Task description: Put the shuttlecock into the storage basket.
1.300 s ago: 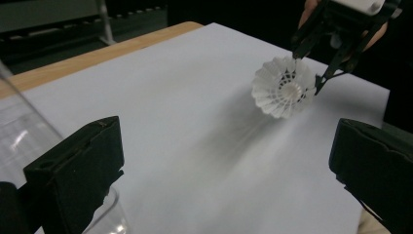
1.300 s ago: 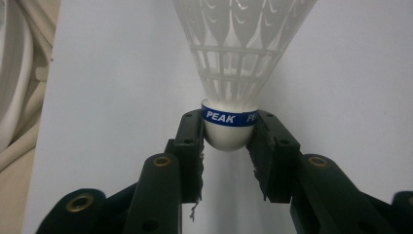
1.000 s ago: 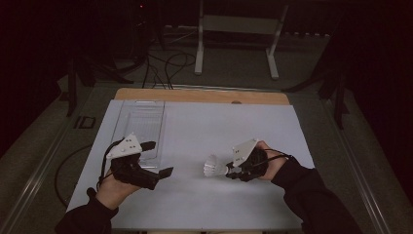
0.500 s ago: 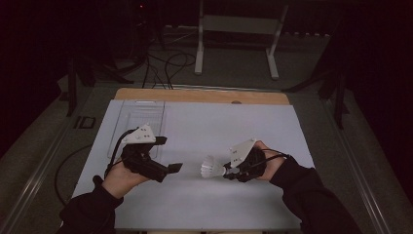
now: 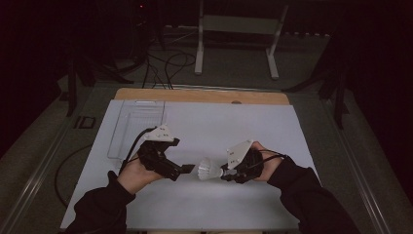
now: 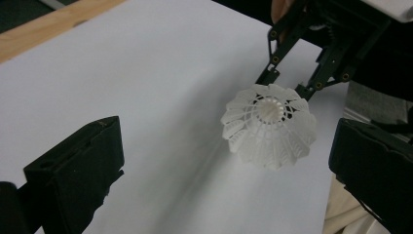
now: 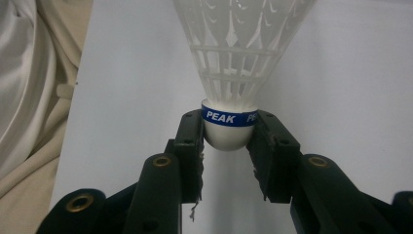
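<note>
Right gripper view: a white plastic shuttlecock [image 7: 229,92] stands up between the two black jaws of the right gripper [image 7: 227,146], which are clamped on its rounded white cork. A blue band around the top of the cork carries white capital letters reading "PEAK", followed by the start of a second word cut off by the right-hand jaw. Pale cream cloth [image 7: 29,97] lies in folds along the left edge, beside the white sheet [image 7: 350,73] under the shuttlecock.

The left gripper view looks the other way, straight into the open skirt of the shuttlecock [image 6: 269,124], showing its ribbed lattice and round centre; the blue lettering is hidden from here. The right gripper [image 6: 292,80] holds it from behind. The left gripper [image 6: 226,170] has its jaws spread wide, one at each lower corner, with the shuttlecock ahead of them and untouched.

The high view shows the layout: both hands meet near the front middle of the white-covered table [image 5: 272,122], the shuttlecock [image 5: 207,169] lying level with its skirt towards the left gripper [image 5: 187,169], whose tips sit just beside it. A clear plastic tray [image 5: 134,122] rests at the back left of the sheet. Cables and a metal stand [image 5: 236,44] occupy the dark floor beyond.
</note>
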The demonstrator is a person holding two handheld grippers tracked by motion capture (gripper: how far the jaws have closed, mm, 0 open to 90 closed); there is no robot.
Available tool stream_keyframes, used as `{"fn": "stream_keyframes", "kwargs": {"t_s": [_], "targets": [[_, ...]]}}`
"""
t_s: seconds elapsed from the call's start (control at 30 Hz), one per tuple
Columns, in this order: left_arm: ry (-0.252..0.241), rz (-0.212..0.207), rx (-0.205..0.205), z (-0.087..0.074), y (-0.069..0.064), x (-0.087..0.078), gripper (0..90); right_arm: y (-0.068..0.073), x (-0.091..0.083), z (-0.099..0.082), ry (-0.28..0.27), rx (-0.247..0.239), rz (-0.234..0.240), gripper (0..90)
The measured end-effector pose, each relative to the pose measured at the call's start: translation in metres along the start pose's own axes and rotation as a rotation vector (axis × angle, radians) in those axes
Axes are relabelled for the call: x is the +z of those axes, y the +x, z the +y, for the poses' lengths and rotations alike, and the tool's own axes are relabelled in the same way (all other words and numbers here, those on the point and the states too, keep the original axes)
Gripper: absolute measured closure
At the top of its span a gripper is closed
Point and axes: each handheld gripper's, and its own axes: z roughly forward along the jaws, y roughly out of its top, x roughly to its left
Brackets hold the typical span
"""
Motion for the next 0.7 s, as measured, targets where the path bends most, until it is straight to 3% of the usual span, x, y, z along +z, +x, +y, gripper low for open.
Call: {"fn": "stream_keyframes", "kwargs": {"t_s": [0.1,0.37,0.57,0.7], "targets": [[0.014,-0.032,-0.005,0.001,-0.001,0.008,2.1,0.0,0.0,0.001,-0.002,0.002,0.003,66.4],[0.07,-0.056,-0.051,-0.001,0.004,0.025,12.5,0.002,0.001,0.004,-0.004,-0.014,0.004,66.4],[0.117,-0.062,-0.069,-0.002,0.006,0.034,21.3,0.005,0.002,0.007,0.005,-0.03,0.013,66.3],[0.144,-0.095,-0.068,-0.004,0.005,0.04,26.1,0.005,0.002,0.009,-0.001,-0.031,0.013,66.3]]}}
